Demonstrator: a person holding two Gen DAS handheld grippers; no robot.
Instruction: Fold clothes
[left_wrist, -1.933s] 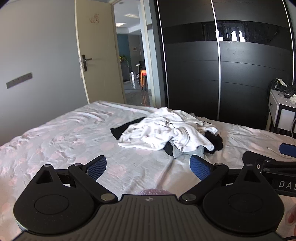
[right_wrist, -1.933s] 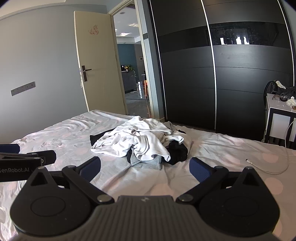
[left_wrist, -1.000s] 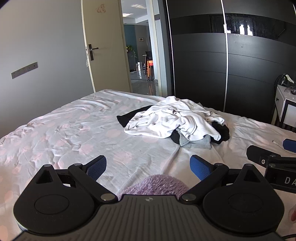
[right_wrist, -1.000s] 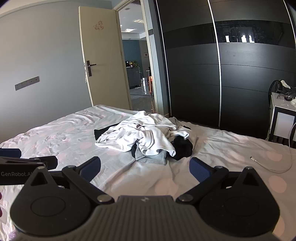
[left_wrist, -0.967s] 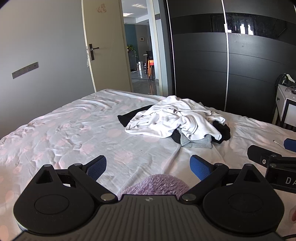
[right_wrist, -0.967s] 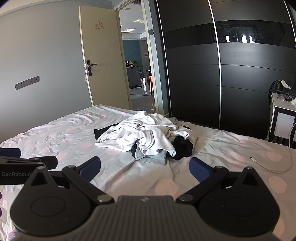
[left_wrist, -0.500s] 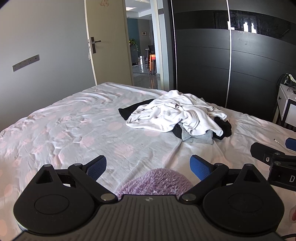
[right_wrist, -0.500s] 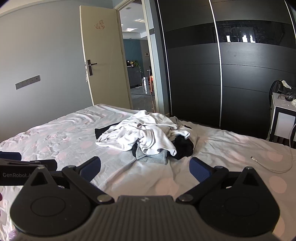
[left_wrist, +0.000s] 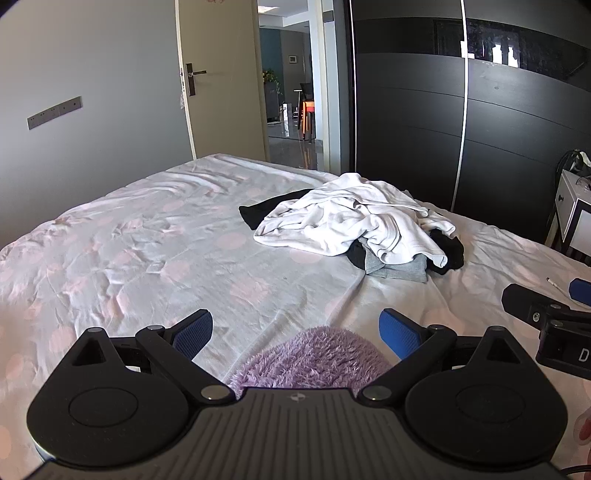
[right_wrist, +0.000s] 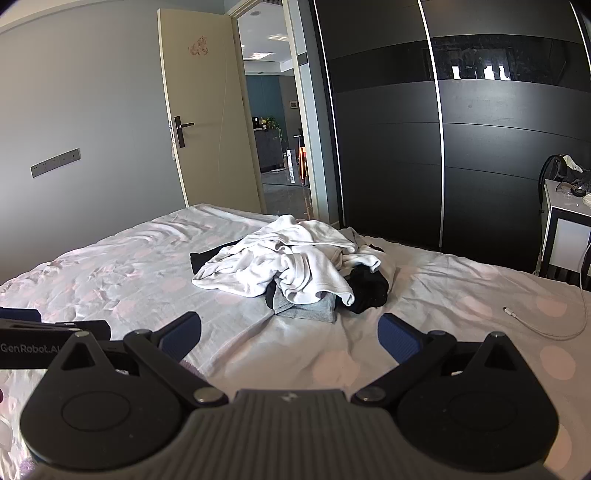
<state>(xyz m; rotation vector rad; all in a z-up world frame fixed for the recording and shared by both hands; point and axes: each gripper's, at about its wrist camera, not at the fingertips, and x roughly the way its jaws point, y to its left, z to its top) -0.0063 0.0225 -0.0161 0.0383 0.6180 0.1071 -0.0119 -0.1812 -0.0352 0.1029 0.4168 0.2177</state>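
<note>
Clothes are not yet in either gripper. Nearest, the left gripper (left_wrist: 295, 328) has its jaws spread wide and empty over a fuzzy purple item (left_wrist: 314, 358), which has come much further into view than two seconds ago. The right gripper (right_wrist: 290, 332) is likewise spread and empty. Between them and the goal lies bare bed (left_wrist: 147, 240). Farther on, the clothes pile (right_wrist: 295, 269) sits near mid-bed, white garment (left_wrist: 351, 225) over grey and black ones, larger than before. I judge the approach under way and folding not begun.
</note>
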